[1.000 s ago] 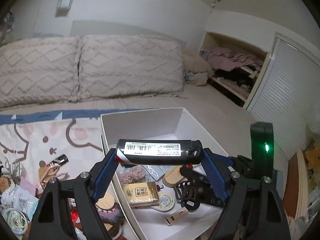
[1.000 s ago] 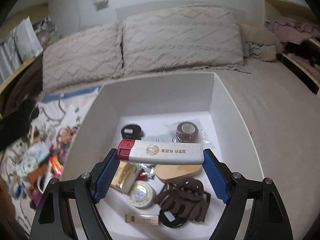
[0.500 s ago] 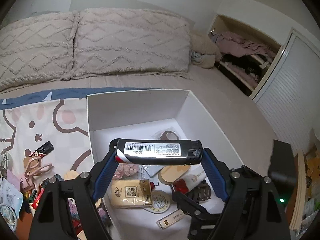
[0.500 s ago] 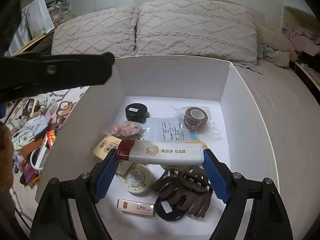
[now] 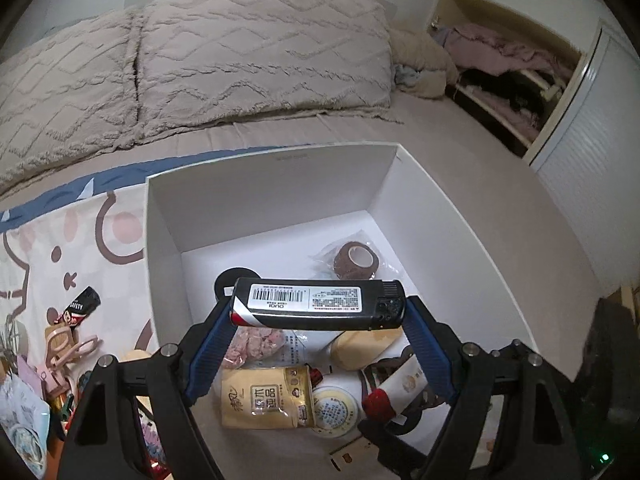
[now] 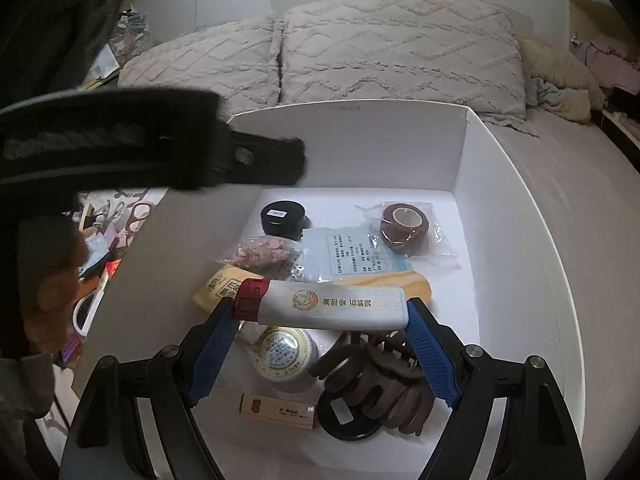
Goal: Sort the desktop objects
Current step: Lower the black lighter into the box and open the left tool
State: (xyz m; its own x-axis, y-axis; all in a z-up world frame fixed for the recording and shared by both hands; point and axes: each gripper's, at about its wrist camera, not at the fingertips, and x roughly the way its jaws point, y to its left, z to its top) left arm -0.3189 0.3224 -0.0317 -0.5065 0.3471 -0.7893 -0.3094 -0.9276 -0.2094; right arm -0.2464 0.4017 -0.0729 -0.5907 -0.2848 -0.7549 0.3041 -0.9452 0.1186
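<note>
Above the white box [image 5: 460,216] on the bed, your left gripper [image 5: 318,322] has its jaws clamped endwise on a black lighter [image 5: 318,304], your right gripper [image 6: 320,320] on a white lighter [image 6: 324,306]. Free floor lies by the box's far wall; nearer, a brown hair claw [image 6: 380,380], round tin [image 6: 284,354] and snack packet [image 5: 266,398] crowd it.

The left gripper [image 5: 318,312] clamps a black lighter [image 5: 318,304] crosswise between its blue pads, above a white box [image 5: 460,216] on the bed. In the box lie a brown tape roll [image 5: 357,258], a yellow packet [image 5: 266,398] and a round tin [image 5: 335,410].
</note>
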